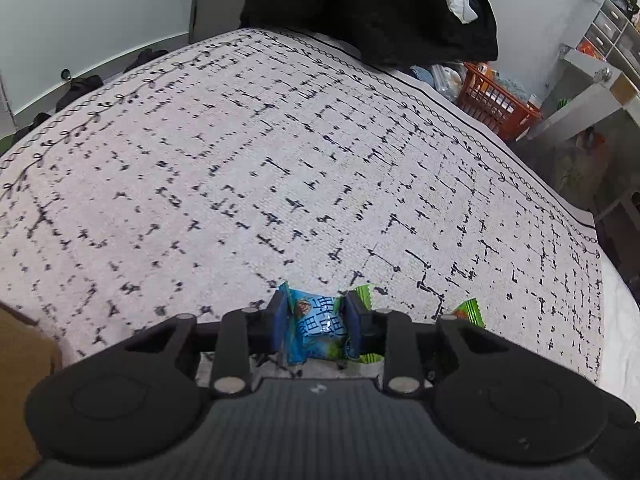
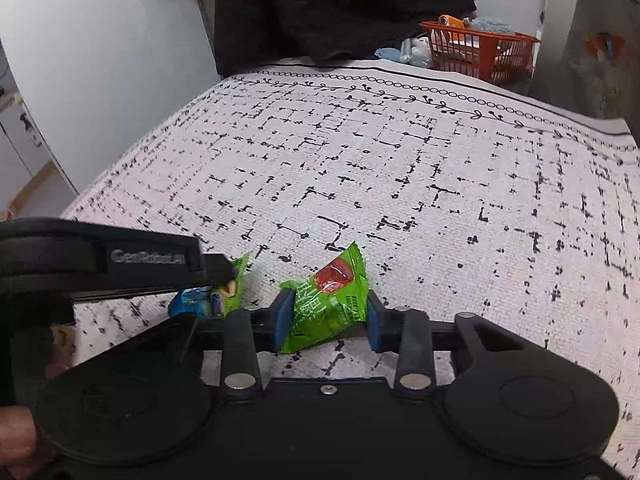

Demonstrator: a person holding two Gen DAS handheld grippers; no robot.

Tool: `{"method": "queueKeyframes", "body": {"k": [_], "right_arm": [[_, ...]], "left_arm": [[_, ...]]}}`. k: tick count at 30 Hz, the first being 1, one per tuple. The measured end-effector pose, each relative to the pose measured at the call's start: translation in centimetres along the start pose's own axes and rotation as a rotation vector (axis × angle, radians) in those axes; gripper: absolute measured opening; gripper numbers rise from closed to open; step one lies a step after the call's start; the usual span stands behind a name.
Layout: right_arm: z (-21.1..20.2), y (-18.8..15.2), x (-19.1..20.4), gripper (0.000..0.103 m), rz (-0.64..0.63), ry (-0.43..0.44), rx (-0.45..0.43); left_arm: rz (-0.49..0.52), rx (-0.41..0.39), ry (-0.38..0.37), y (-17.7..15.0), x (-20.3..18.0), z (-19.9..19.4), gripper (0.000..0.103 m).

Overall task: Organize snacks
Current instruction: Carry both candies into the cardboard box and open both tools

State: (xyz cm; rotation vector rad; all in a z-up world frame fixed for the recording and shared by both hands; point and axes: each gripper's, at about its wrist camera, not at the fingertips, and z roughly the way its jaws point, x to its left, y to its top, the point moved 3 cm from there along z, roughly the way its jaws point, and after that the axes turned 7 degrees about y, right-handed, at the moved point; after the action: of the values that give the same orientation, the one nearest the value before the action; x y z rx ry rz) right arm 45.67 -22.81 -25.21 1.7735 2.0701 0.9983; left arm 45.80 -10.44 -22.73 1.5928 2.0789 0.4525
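Note:
My left gripper point(image 1: 316, 326) is shut on a blue snack packet point(image 1: 318, 330), held low over the white patterned cloth point(image 1: 280, 160). A green packet's edges point(image 1: 362, 294) show behind its right finger, and another green packet point(image 1: 468, 312) peeks out further right. My right gripper point(image 2: 328, 320) is shut on a green snack packet point(image 2: 330, 300) with a red picture. In the right wrist view the left gripper point(image 2: 100, 264) sits to the left, with the blue packet point(image 2: 192, 300) and a second green packet point(image 2: 236, 284) beside it.
An orange basket point(image 2: 480, 52) with items stands past the cloth's far right corner. Dark clothing point(image 2: 320, 8) hangs at the far edge. A brown cardboard piece point(image 1: 20, 360) is at the left. Grey shelving point(image 1: 592, 80) stands to the right.

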Motion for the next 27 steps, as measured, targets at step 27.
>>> {"method": "queueKeyframes", "body": {"k": [27], "right_arm": [[-8.6, 1.6, 8.0, 0.033, -0.011, 0.151, -0.167]], "left_arm": [[-0.055, -0.190, 0.084, 1.9, 7.4, -14.9, 0.029]]}}
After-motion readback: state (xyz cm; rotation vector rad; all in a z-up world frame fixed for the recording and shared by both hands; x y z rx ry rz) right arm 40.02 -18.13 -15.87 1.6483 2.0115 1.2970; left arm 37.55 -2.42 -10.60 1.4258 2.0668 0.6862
